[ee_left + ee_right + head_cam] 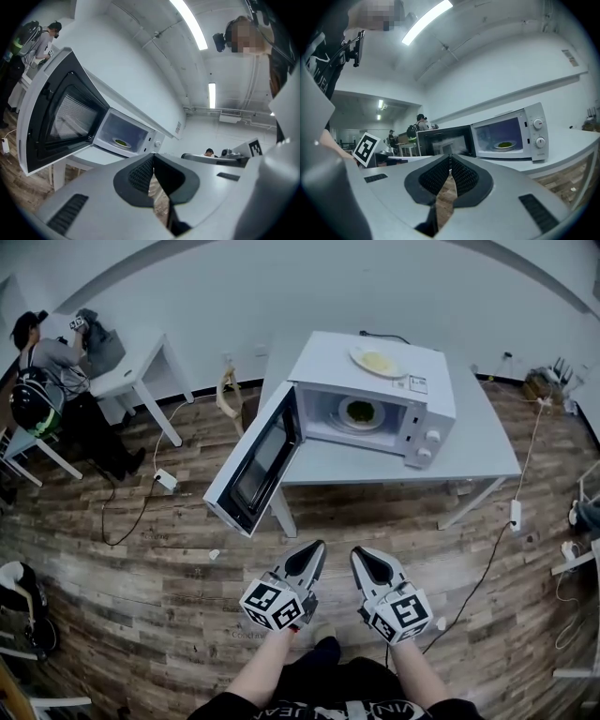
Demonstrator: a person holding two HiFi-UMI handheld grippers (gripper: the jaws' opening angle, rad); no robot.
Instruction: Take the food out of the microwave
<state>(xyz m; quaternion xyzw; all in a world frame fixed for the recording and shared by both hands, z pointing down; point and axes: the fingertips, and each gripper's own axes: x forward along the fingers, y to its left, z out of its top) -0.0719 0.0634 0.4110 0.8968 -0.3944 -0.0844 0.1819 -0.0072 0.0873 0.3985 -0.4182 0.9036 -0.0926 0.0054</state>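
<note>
your left tool (pixel 314 549) and right tool (pixel 361 557) are both clenched on nothing, well apart from the microwave (pixel 412 381) on the bench (pixel 487 451), its door (pixel 258 460) open and the plate of green food (pixel 360 412) inside, so the whole retrieval remains.

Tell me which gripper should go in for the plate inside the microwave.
Right, probably. The right gripper sits almost straight below the plate of food in the head view, while the open door hangs on the side of the left gripper. Both are shut, empty and well short of the microwave.
</note>
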